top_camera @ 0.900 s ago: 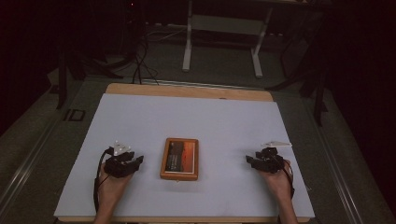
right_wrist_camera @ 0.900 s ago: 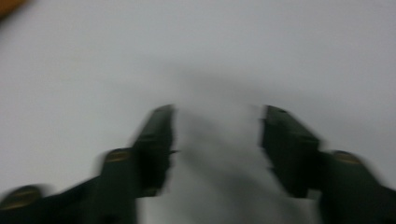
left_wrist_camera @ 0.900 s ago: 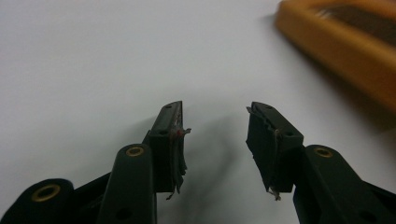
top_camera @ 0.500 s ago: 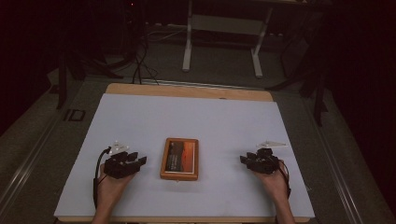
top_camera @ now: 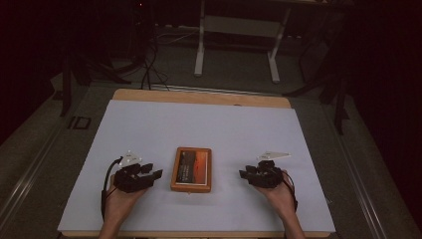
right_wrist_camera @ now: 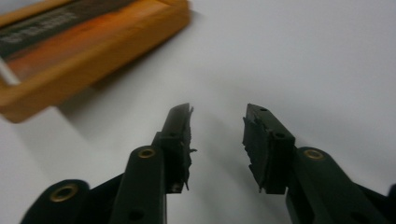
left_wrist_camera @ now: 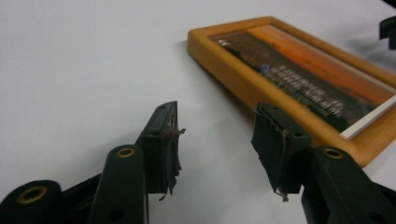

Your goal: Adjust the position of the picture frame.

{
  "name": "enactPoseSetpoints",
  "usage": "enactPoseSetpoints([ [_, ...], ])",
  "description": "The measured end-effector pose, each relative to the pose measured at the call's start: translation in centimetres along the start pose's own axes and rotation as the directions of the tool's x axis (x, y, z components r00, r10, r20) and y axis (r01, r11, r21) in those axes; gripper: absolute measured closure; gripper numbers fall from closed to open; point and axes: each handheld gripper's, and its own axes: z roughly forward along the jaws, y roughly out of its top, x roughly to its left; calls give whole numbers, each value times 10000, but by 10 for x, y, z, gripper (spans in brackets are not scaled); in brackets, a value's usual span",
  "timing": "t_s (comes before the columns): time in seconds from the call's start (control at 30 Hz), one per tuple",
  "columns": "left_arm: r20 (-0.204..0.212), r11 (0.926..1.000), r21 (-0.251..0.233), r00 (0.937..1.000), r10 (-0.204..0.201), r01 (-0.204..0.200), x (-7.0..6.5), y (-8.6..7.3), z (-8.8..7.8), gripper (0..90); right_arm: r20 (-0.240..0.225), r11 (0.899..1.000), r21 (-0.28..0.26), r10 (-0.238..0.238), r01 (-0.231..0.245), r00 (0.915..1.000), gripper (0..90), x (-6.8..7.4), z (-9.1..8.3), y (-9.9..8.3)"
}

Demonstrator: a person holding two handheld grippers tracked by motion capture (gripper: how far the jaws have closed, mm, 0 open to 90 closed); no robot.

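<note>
A wooden picture frame [top_camera: 191, 169] with an orange and dark print lies flat on the white table cover [top_camera: 199, 124], near the front and about midway between my hands. My left gripper [top_camera: 152, 175] rests on the cover just left of it, open, nothing between its fingers. Its own view has the left gripper [left_wrist_camera: 217, 135] low over the cover, with the frame [left_wrist_camera: 299, 79] ahead to the right. My right gripper [top_camera: 245, 174] sits right of the frame, open and empty. In the right gripper view the gripper [right_wrist_camera: 217, 135] points past the frame's corner [right_wrist_camera: 70, 42].
The cover lies on a wooden tabletop [top_camera: 199, 97] whose far edge shows. Beyond it, on the dark floor, stand the legs of another desk [top_camera: 236, 50] and some cables [top_camera: 149, 64]. The other hand's gripper [left_wrist_camera: 387, 32] shows in the left gripper view past the frame.
My right hand has slid left across the cover, closer to the frame. The left hand has barely shifted. The frame has not moved.
</note>
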Motion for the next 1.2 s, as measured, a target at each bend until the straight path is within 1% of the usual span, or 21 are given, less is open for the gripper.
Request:
enactPoseSetpoints([
  [0.07, 149, 10000, -51, 9999, -43, 43, -3, 2, 0, 498, -201, 9999, 18, -105, 105, 9997, 573, 8, 1, 4],
  [0.17, 243, 9999, -37, 9996, 118, -117, -10, 5, 0, 466, -548, 9997, -21, -230, 229, 9982, 564, 18, 1, 12],
  [0.27, 427, 9996, -46, 9987, 264, -263, -19, 9, 2, 421, -804, 9987, -52, -503, 500, 9955, 515, 31, 3, 22],
  [0.33, 627, 9996, -50, 9976, 294, -291, -23, 10, 3, 402, -984, 9988, -18, -479, 480, 9940, 488, 37, 6, 27],
  [0.37, 653, 9994, -14, 9973, 338, -338, -24, 11, 4, 395, -1055, 9988, -10, -482, 484, 9932, 473, 39, 8, 29],
  [0.43, 622, 9989, 116, 9970, 455, -463, -28, 12, 7, 393, -1219, 9991, 19, -428, 433, 9916, 442, 44, 13, 33],
  [0.47, 661, 9986, 187, 9966, 490, -503, -29, 12, 9, 392, -1302, 9991, 37, -404, 412, 9907, 435, 47, 15, 34],
  [0.6, 575, 9968, 450, 9963, 633, -660, -32, 10, 14, 391, -1667, 9989, 133, -416, 444, 9851, 409, 59, 27, 39],
  [0.63, 642, 9968, 461, 9960, 618, -648, -32, 10, 15, 389, -1720, 9988, 167, -433, 468, 9842, 401, 62, 30, 40],
  [0.7, 638, 9966, 459, 9958, 652, -682, -32, 10, 15, 388, -1818, 9986, 239, -423, 474, 9824, 392, 67, 36, 41],
  [0.77, 659, 9940, 626, 9942, 850, -892, -34, 9, 17, 386, -1868, 9986, 311, -361, 427, 9817, 370, 71, 39, 41],
  [0.8, 600, 9936, 648, 9942, 891, -930, -36, 9, 18, 388, -1860, 9986, 349, -331, 403, 9820, 355, 72, 41, 41],
  [0.87, 578, 9939, 666, 9947, 846, -884, -36, 9, 18, 391, -1822, 9985, 449, -220, 307, 9830, 336, 73, 43, 40],
  [0.97, 365, 9922, 815, 9951, 918, -945, -35, 8, 17, 400, -1763, 9984, 551, 11, 87, 9843, 310, 75, 47, 39],
  [1.07, 251, 9916, 948, 9960, 857, -877, -32, 4, 16, 404, -2033, 9983, 553, 280, -171, 9787, 287, 76, 48, 39],
  [1.2, 147, 9907, 1089, 9966, 808, -819, -29, 0, 15, 408, -2313, 9979, 592, 392, -262, 9721, 284, 82, 50, 42],
])
